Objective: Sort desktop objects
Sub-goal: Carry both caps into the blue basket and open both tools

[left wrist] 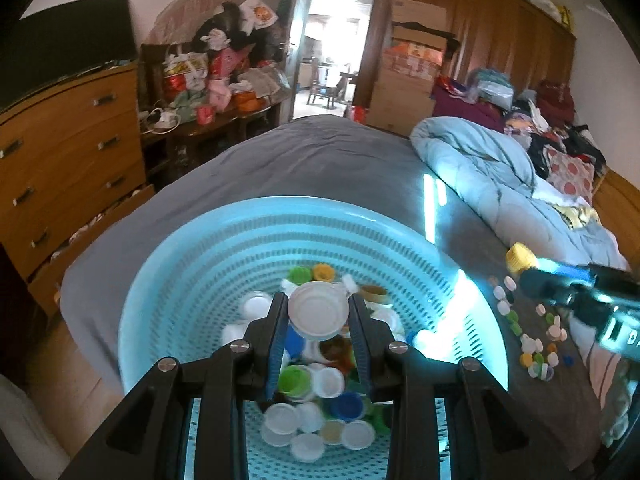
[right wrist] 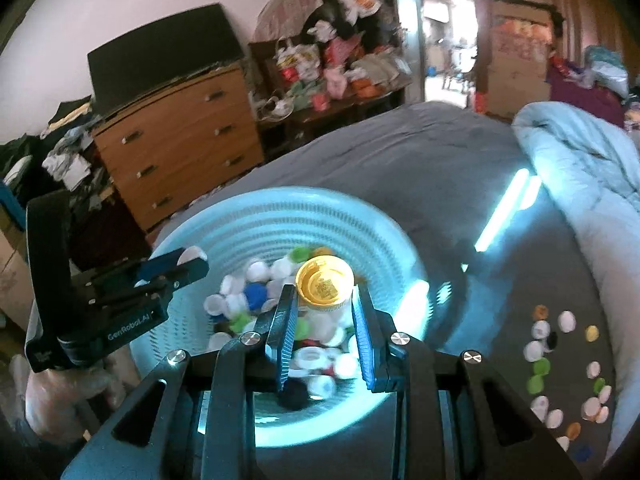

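Holding a white cap (left wrist: pixel 318 312) between the pads of my left hand-held gripper (left wrist: pixel 318 318), I hover over the blue basket (left wrist: pixel 200 248) on the bed, above its pile of caps (left wrist: pixel 316 416). My right hand-held gripper (right wrist: pixel 325 312) is clenched on a yellow cap (right wrist: pixel 325 285) above the same basket. Loose caps (right wrist: pixel 560 360) lie on the grey sheet (right wrist: pixel 420 152) just right of the basket.

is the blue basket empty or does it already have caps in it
Not empty. The blue basket holds a pile of bottle caps in white, green, blue and yellow across its bottom; more loose caps lie outside it on the grey sheet.
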`<action>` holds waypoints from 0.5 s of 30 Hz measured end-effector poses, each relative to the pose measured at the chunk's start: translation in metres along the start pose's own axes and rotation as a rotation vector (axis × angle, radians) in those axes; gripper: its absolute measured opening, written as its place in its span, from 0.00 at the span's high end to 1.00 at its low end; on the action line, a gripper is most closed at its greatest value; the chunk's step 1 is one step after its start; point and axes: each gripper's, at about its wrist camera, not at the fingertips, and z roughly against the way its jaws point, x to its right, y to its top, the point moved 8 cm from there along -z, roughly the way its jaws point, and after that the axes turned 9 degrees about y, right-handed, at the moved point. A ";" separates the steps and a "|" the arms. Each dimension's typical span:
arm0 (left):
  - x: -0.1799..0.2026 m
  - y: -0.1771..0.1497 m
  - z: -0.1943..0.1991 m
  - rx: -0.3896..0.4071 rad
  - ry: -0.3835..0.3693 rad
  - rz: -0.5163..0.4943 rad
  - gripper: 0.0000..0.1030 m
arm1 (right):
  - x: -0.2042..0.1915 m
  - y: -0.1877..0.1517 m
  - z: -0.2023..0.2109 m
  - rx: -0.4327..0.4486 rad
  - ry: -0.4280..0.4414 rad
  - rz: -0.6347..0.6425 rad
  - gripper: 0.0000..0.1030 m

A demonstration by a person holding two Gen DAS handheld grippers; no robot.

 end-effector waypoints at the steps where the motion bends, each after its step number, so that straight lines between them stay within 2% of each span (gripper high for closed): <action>1: -0.003 0.000 -0.002 -0.007 0.000 0.005 0.69 | -0.006 0.000 -0.010 -0.021 0.013 0.003 0.76; 6: -0.018 -0.002 -0.012 -0.049 -0.002 0.026 0.69 | -0.027 0.002 -0.037 -0.093 0.057 0.006 0.77; 10: -0.023 -0.007 -0.025 -0.106 0.004 -0.006 0.69 | -0.035 -0.001 -0.053 -0.132 0.080 -0.003 0.77; 15: -0.023 -0.012 -0.036 -0.139 0.009 -0.035 0.69 | -0.042 -0.002 -0.065 -0.156 0.099 -0.011 0.77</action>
